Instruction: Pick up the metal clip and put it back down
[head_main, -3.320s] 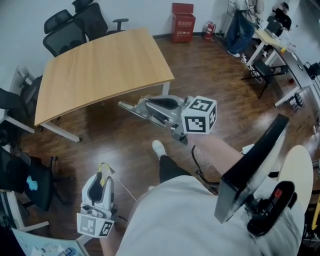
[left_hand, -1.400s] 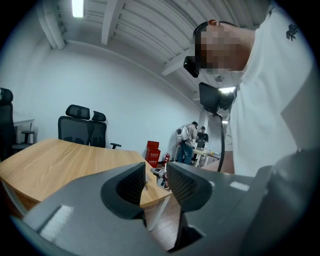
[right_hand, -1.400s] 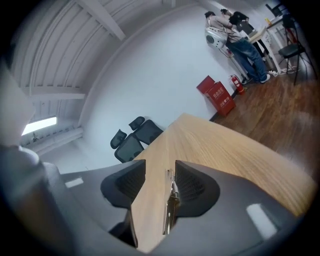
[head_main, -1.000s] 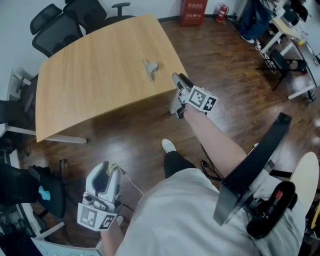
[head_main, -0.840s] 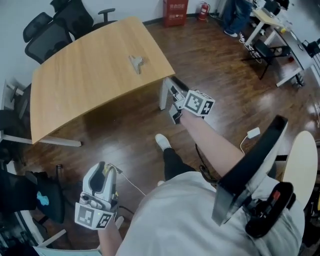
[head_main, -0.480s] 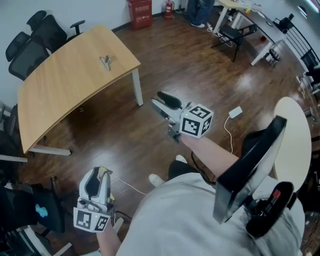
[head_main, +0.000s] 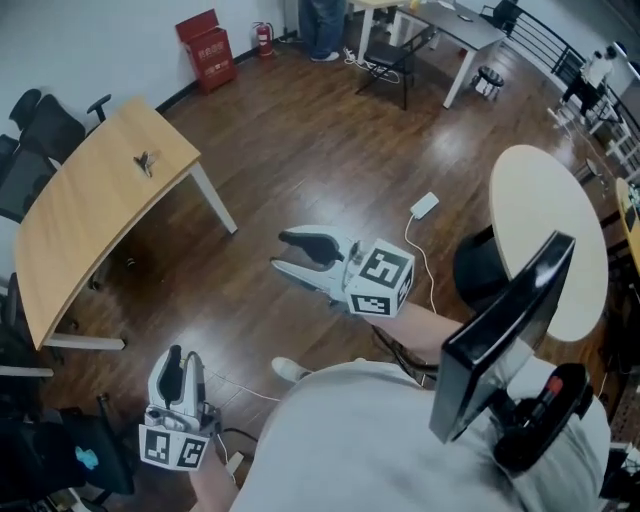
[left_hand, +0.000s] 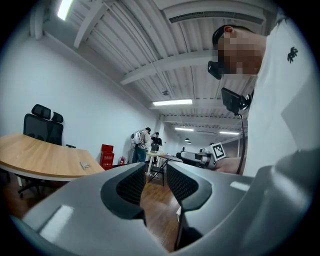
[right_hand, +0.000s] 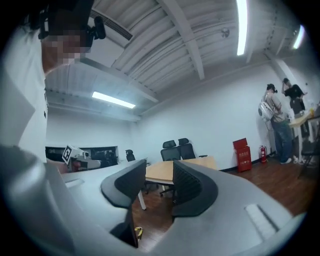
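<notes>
The metal clip (head_main: 146, 160) lies on the wooden table (head_main: 90, 220) at the far upper left of the head view; in the left gripper view the clip (left_hand: 84, 165) is a small shape on the tabletop. My right gripper (head_main: 296, 255) hangs over the wood floor, well clear of the table, open and empty. My left gripper (head_main: 182, 362) is low at the lower left beside my body, jaws a little apart, nothing between them. Both stand open in their own views: the left gripper (left_hand: 156, 182) and the right gripper (right_hand: 159, 182).
Black office chairs (head_main: 38, 128) stand behind the table. A red box (head_main: 205, 42) and a fire extinguisher (head_main: 262, 38) are by the far wall. A white adapter with cable (head_main: 424, 205) lies on the floor. A round white table (head_main: 555, 235) is at right.
The head view has swung right, so the table and clip slid to the far upper left. The right gripper came away from the table's edge. The left gripper stayed low.
</notes>
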